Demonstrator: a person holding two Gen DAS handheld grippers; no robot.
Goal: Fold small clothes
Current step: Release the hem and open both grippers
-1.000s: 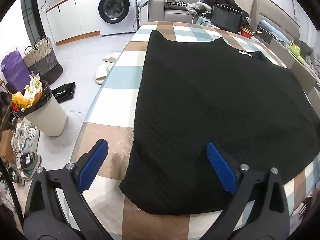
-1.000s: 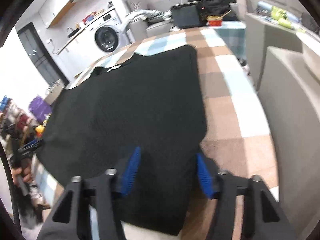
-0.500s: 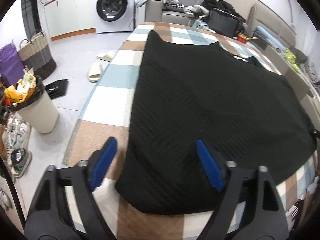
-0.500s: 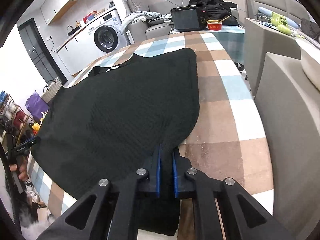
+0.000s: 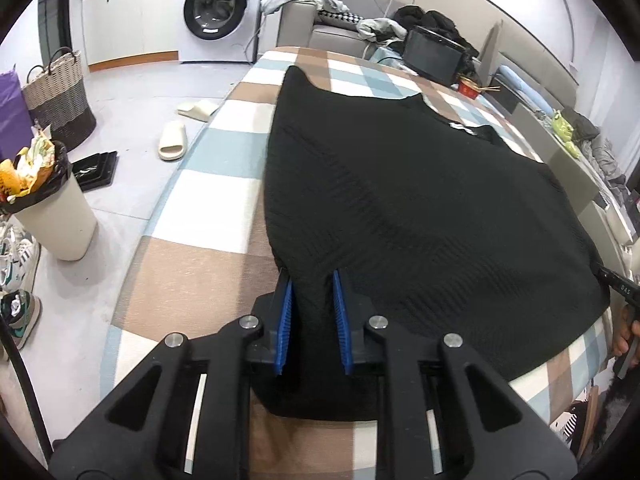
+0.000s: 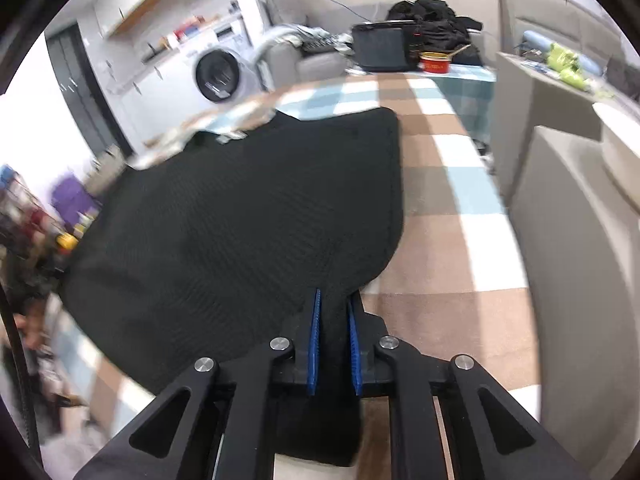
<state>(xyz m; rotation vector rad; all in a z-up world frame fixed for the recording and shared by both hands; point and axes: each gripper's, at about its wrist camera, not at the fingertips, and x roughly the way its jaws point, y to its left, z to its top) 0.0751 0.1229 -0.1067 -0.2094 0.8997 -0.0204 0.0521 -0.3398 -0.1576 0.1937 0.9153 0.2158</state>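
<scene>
The black ribbed knit garment [image 5: 420,208] lies flat on the checked worktop [image 5: 224,184]; soft, limp, likely draping. Left tool [image 5: 314,280] is closing on its near-left hem corner, right tool [image 6: 334,300] clenched on its near-right

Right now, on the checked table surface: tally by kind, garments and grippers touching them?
Black knit garment: 1, spread flat
Grippers on its near hem: 2, left gripper closing on a pinch of cloth, right gripper shut on it
Total: 3, all on the checked tablecloth
</scene>
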